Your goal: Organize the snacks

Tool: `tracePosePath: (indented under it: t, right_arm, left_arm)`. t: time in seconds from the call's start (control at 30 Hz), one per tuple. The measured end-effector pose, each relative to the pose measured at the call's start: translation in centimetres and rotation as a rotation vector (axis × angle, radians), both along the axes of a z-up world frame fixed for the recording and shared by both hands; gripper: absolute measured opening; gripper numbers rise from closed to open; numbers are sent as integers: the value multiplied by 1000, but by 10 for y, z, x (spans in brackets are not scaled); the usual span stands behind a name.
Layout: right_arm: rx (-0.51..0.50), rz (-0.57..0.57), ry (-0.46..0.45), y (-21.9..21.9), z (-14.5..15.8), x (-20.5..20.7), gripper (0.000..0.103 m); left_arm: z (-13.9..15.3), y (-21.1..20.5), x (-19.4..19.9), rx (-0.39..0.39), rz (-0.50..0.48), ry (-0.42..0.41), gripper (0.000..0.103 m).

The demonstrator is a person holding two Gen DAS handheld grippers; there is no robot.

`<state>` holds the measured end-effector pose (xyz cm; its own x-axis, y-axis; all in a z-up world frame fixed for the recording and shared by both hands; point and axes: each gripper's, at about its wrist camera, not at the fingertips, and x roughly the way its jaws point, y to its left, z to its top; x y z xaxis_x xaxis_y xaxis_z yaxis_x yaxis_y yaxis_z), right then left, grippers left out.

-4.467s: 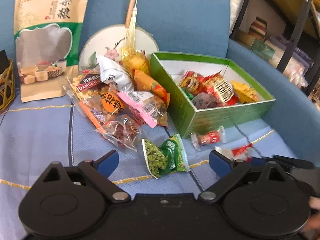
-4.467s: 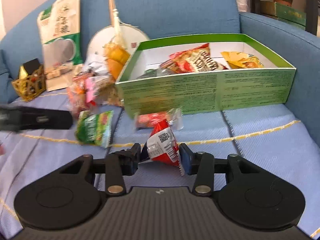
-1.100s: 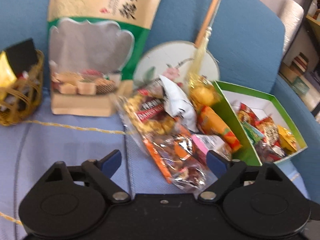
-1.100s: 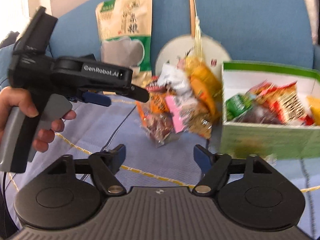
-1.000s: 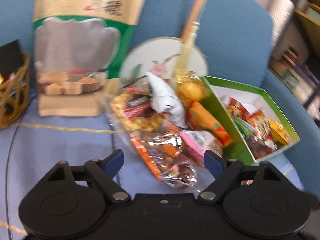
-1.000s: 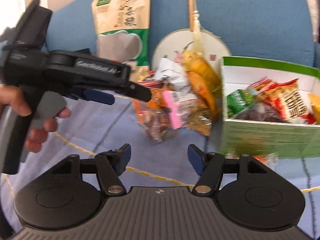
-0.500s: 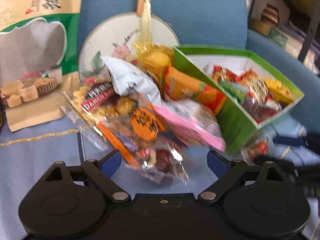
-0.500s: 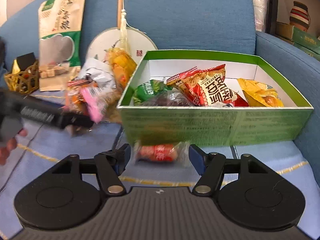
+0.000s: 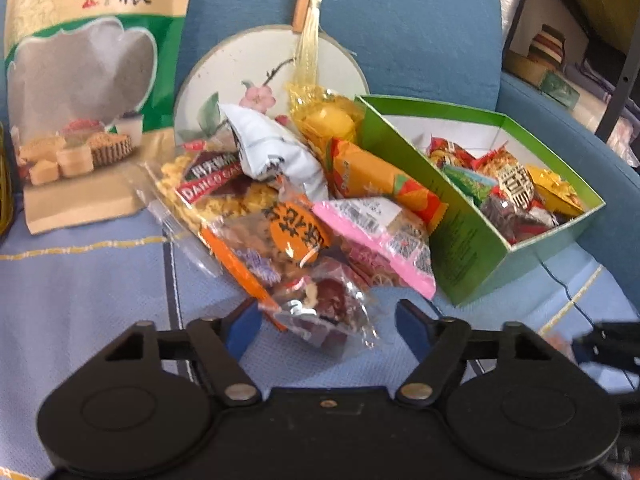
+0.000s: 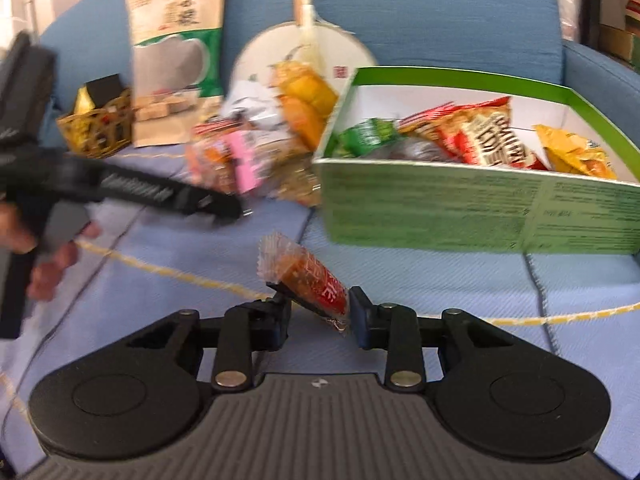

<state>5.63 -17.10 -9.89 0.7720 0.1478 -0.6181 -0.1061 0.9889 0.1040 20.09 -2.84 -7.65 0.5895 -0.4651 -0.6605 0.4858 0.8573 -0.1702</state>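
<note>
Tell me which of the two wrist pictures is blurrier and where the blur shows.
Right wrist view: blurrier, smearing the green box and the left hand-held gripper, while the red snack packet in the right hand-held gripper stays fairly sharp. Left wrist view: only mildly soft; snack pile print is readable.

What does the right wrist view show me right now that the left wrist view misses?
Only the right wrist view shows the red snack packet clamped in the right gripper, whose jaws have just been closing, plus the wicker basket clearly. Only the left wrist view shows the left gripper open, its fingers astride the clear packet of dark snacks. Both show the green box, the loose snack pile, the round fan and the tall pouch.
</note>
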Motion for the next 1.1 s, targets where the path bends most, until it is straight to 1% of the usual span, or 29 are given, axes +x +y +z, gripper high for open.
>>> tracePosePath:
  t: [0.07, 0.13, 0.3, 0.37, 0.4, 0.47, 0.5, 0.57, 0.6, 0.63, 0.67, 0.7, 0.73, 0.8, 0.87, 0.93, 1.0, 1.1]
  right_arm:
    - [-17, 1, -18, 4, 2, 0, 63]
    - [-20, 4, -36, 7, 3, 1, 67]
    - [-70, 26, -73, 14, 1, 11, 71]
    - [-82, 33, -81, 17, -1, 15, 75]
    - [-83, 43, -81, 18, -2, 17, 78]
    - [-90, 66, -92, 21, -3, 20, 84]
    - [-99, 71, -101, 23, -3, 21, 86]
    - [-116, 85, -111, 25, -5, 25, 86]
    - [-114, 87, -112, 25, -6, 25, 82]
    - [-103, 92, -112, 25, -7, 26, 76]
    - [-93, 93, -107, 23, -8, 26, 64]
    - [-82, 94, -99, 21, -9, 26, 50]
    - [-66, 96, -97, 19, -10, 25, 44]
    - [-24, 94, -103, 12, -9, 23, 35]
    - [15, 95, -118, 8, -6, 20, 35]
    - [28, 110, -140, 7, 1, 14, 35]
    - [36, 129, -182, 8, 13, 4, 35]
    - [54, 129, -263, 5, 33, -7, 34]
  left_arm:
    - [2, -4, 2, 11, 14, -13, 103]
    - [2, -8, 5, 8, 16, -4, 103]
    - [-4, -13, 12, 26, 27, 7, 103]
    - [-6, -10, 15, 8, 32, 27, 102]
    - [-6, -10, 14, 7, 34, 23, 101]
    - [-5, -10, 12, 18, 29, 20, 94]
    - [-5, -10, 11, 20, 27, 19, 92]
    - [-5, -11, 9, 21, 32, 19, 89]
    - [-5, -11, 9, 20, 37, 20, 88]
    - [-5, -11, 8, 20, 40, 24, 83]
    - [-5, -13, 7, 22, 41, 25, 79]
    - [-5, -13, 7, 24, 40, 26, 77]
    - [-5, -14, 7, 25, 41, 28, 73]
    - [-5, -15, 5, 15, 59, 33, 73]
    - [-3, -14, 2, -5, 70, 34, 71]
    - [2, -12, -5, -30, 59, 29, 68]
    - [9, -11, -14, -31, 46, 23, 69]
    - [26, -8, -31, -27, 2, -16, 68]
